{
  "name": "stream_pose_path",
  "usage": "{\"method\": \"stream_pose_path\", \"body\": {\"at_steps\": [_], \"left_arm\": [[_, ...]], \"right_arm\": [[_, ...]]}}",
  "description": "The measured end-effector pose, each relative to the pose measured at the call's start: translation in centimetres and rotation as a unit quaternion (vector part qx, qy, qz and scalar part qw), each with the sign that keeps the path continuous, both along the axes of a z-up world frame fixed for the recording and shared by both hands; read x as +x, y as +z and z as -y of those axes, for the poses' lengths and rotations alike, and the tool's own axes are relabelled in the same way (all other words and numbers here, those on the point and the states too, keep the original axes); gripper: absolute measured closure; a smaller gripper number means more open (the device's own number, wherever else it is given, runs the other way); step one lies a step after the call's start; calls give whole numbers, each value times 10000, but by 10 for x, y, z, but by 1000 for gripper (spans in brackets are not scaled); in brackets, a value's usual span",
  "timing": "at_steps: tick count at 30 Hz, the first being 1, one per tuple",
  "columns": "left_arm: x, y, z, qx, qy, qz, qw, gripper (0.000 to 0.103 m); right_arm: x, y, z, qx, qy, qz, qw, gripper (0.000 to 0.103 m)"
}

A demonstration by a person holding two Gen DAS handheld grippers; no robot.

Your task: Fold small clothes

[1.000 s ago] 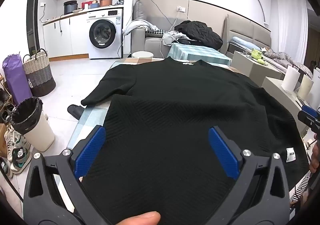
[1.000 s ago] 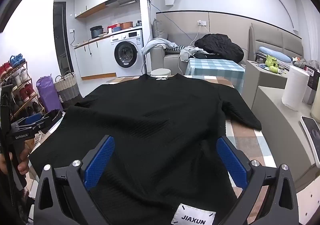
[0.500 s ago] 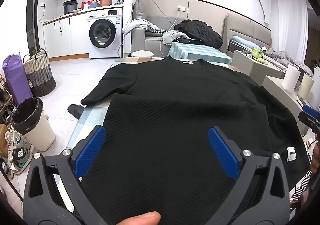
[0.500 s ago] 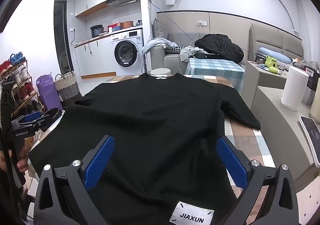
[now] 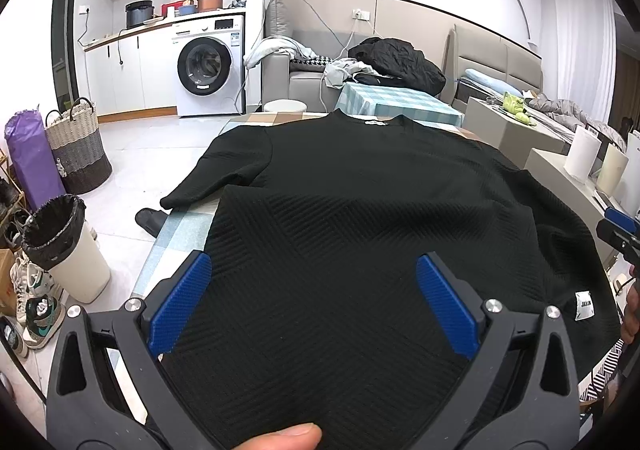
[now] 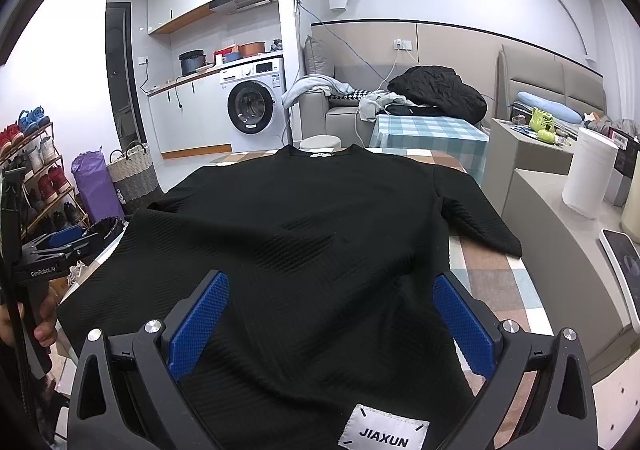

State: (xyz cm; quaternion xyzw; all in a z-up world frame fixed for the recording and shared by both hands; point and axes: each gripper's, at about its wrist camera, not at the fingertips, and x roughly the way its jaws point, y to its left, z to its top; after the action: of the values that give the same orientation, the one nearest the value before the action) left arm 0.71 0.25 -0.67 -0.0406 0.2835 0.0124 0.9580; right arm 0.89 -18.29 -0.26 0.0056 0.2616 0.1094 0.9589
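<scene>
With both the left gripper [image 5: 312, 302] and right gripper [image 6: 332, 322] released wide over the hem at 6 o'clock, the black sweater [image 5: 360, 218] risks bunching unevenly if the jaws pinch only one layer, or sliding off the desk [image 6: 492, 274].

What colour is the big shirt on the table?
Black, with a ribbed zigzag weave; the shirt shows best in the left wrist view.

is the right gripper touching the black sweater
Cannot tell. In the right wrist view the right gripper is open over the sweater hem, but no contact or gap shows plainly.
</scene>
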Motion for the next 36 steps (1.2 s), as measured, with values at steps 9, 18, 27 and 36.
{"method": "stream_pose_path", "body": {"at_steps": [9,18,27,36], "left_arm": [[-1,2,2,20,-6,-1,10000,1],[-1,1,3,23,-11,0,10000,1],[-3,5,4,28,-33,16,10000,1],[-6,10,7,19,-55,12,10000,1]], "right_arm": [[1,-1,0,27,-23,-8,10000,0],[2,1,0,35,-30,-11,10000,0],[2,3,0,69,-2,-21,10000,0],[0,2,-1,10,-48,-14,10000,0]]}}
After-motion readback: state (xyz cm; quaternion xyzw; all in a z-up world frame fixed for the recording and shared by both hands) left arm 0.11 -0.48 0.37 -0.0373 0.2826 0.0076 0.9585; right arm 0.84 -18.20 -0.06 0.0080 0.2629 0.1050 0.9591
